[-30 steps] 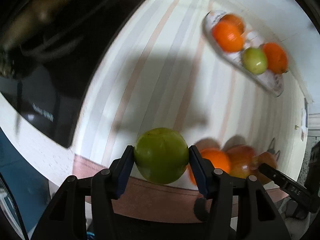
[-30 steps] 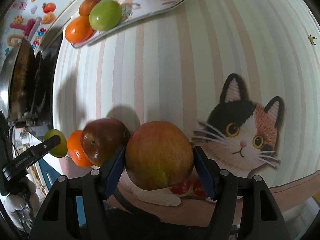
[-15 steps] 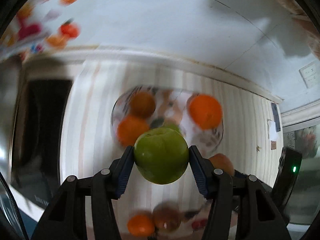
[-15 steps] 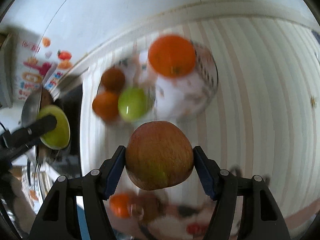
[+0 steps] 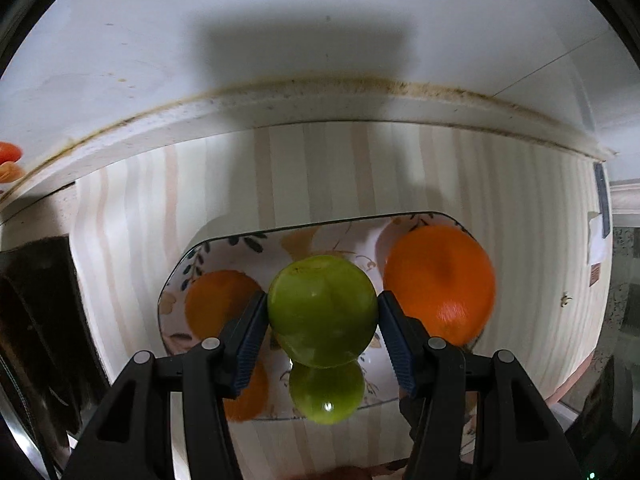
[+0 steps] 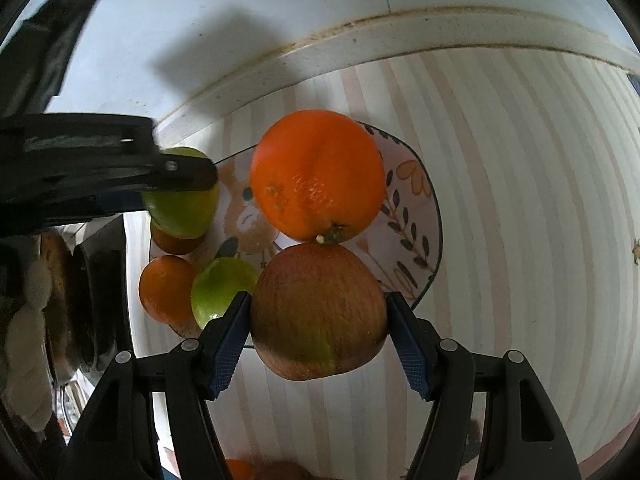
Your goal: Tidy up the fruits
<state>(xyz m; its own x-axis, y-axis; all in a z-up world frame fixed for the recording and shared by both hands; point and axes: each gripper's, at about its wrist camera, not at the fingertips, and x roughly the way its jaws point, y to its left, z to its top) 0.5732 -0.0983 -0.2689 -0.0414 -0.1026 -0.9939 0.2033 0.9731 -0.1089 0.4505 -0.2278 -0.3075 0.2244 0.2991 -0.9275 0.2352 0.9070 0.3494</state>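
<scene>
Holding four fruits already, the shallow white oval plate with painted leaves and flowers [image 5: 192,258] lies on the pale striped cloth [image 5: 140,220] that covers the desk, close to the white wall [image 5: 320,20]. In it sit a large round orange [image 5: 438,282] at the right end, a smaller orange [image 5: 218,304] at the left end, a second small orange [image 6: 166,288] near the front left rim, and a smooth green apple [image 5: 326,394] just beside it.

The left gripper [image 5: 322,312] hangs above the middle of the plate, its blue-padded jaws pinching a round green apple [image 5: 322,308] that is clear of the fruit below.

The right gripper [image 6: 318,314] is over the plate's near rim, its jaws clamped on a russet red-brown apple with a green patch [image 6: 318,312]; in the right wrist view the large orange [image 6: 316,176] appears just behind this apple, though whether they touch cannot be told.

At the left edge of the desk lies a dark appliance surface [image 5: 40,320].
</scene>
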